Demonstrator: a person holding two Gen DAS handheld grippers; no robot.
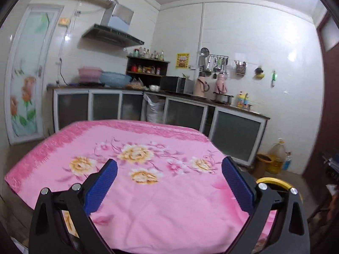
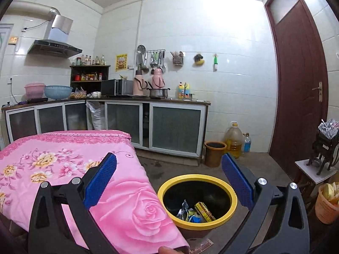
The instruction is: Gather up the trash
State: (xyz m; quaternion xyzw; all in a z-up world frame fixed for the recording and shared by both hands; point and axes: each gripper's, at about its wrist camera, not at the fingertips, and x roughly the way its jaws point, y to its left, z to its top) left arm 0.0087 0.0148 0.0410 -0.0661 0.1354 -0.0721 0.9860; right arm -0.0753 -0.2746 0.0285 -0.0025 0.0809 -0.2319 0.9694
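Observation:
A yellow-rimmed bin (image 2: 231, 192) stands on the floor by the table's corner, with several wrappers (image 2: 196, 212) lying in its dark inside. My right gripper (image 2: 169, 167) hangs open above the bin and the table corner, with nothing between its blue pads (image 2: 101, 182). My left gripper (image 1: 169, 169) is open too, held over the table with its pink flowered cloth (image 1: 148, 190); nothing lies on the cloth that I can see. In the left wrist view only a strip of the bin's yellow rim (image 1: 273, 181) shows behind the right finger.
Kitchen counters with glass-front cabinets (image 2: 175, 127) run along the far walls. A brown pot (image 2: 214, 152), a large oil jug (image 2: 234, 139) and a small bottle stand on the floor. A brown door (image 2: 300, 84), a small stand and an orange basket (image 2: 327, 205) are at the right.

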